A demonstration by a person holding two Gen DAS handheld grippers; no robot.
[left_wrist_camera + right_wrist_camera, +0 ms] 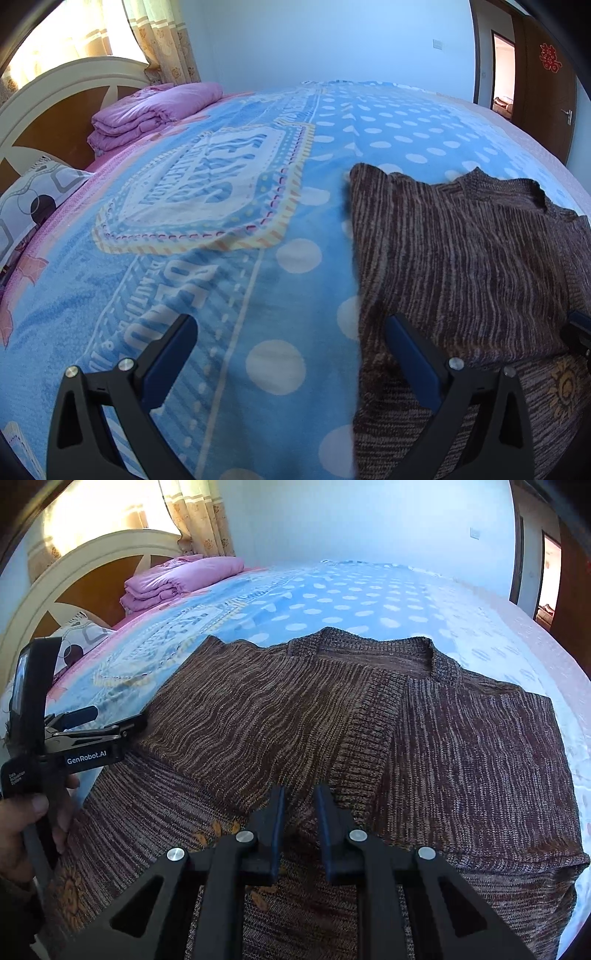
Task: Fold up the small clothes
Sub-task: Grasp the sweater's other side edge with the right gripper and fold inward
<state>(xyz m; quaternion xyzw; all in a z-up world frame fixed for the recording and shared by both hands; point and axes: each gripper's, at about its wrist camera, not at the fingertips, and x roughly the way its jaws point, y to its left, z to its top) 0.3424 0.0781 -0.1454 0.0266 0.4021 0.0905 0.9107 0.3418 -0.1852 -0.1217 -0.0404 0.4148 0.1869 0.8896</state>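
A brown marled knit sweater (369, 720) lies flat on the blue dotted blanket (332, 602), collar away from me, with a sleeve folded across its front. My right gripper (301, 797) is low over the sweater's near middle, jaws narrow, pressing a raised fold of the knit between its pads. My left gripper (291, 328) stands wide open at the sweater's (461, 258) left edge, one finger over the blanket (184, 258) and the other finger over the knit, nothing between them. The right wrist view shows that left gripper (110, 718) at the far left, held by a person's hand (22, 830).
A folded pink quilt (155, 110) and a patterned pillow (33, 199) lie by the cream headboard (55, 85) at the far left. Curtains (162, 37) hang behind. A brown door (546, 81) stands open at the far right. The blanket left of the sweater is bare.
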